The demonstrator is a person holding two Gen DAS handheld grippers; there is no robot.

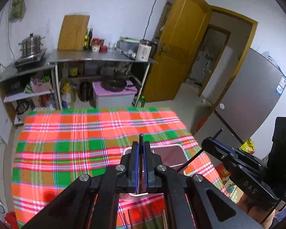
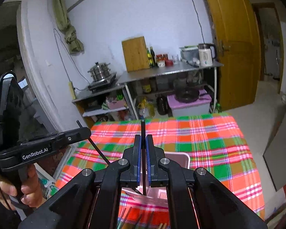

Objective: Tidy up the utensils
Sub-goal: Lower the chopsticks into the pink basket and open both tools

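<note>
A pink tray (image 1: 171, 155) (image 2: 179, 161) lies on the plaid tablecloth (image 1: 76, 143) (image 2: 209, 143), right under both grippers. My left gripper (image 1: 141, 143) (image 2: 86, 130) is shut on a black chopstick (image 1: 141, 135) (image 2: 99, 150), whose tip pokes out past the fingertips. My right gripper (image 2: 143, 136) (image 1: 207, 140) is shut on another black chopstick (image 2: 143, 126) (image 1: 192, 159), with its lower end over the tray. Several loose chopsticks (image 1: 129, 219) (image 2: 127, 215) rest on the cloth at the near edge, partly hidden by the gripper frames.
Beyond the table's far edge stand steel shelves (image 1: 97, 59) with a steamer pot (image 1: 31, 44), a cutting board (image 1: 73, 32), bottles and a kettle (image 2: 206, 54). A yellow door (image 1: 181, 47) hangs ajar at the right, beside a grey fridge (image 1: 253, 95). A hand (image 2: 26, 187) grips the left handle.
</note>
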